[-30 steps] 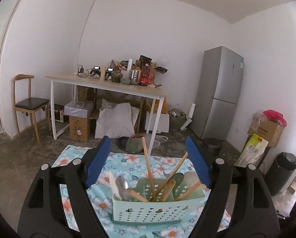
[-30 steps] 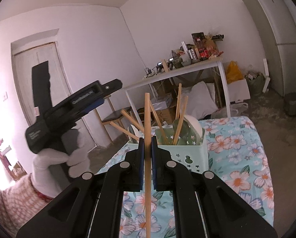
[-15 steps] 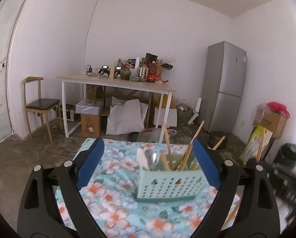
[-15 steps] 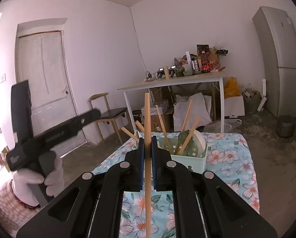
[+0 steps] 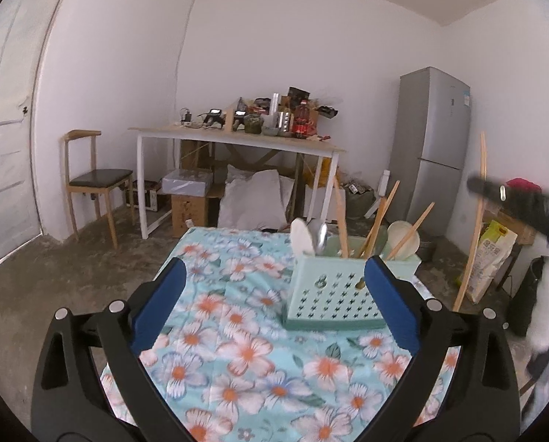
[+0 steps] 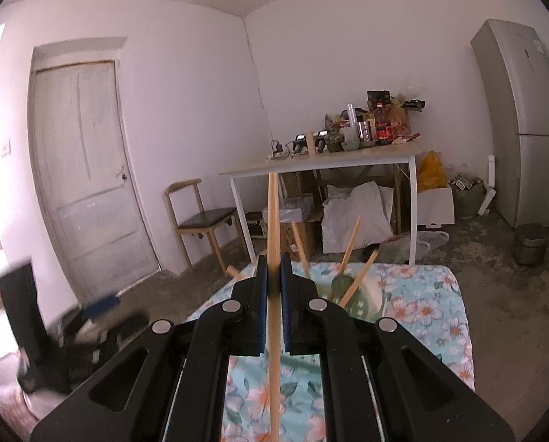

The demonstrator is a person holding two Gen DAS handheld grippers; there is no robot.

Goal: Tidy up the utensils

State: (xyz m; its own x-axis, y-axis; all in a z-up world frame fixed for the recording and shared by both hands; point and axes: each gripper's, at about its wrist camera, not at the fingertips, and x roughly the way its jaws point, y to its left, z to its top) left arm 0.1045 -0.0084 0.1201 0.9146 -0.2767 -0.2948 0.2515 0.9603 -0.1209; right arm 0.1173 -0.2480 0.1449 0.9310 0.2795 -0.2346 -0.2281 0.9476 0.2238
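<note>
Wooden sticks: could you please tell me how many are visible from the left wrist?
4 sticks: three lean in the basket; one stands at the right, in the shut right gripper. More may be hidden.

We take this for a plain room in a home, used partly for storage: bare white walls, a rough concrete floor (image 5: 72,272) and a panelled white door (image 6: 86,169) at the left of the frame. A tall grey fridge (image 5: 429,147) stands at the right, and mid-frame a white-legged table (image 5: 237,140) piled with bottles and clutter, boxes and sacks beneath, a wooden chair (image 5: 94,180) beside it. In the foreground lies a floral tablecloth (image 5: 245,350).
</note>
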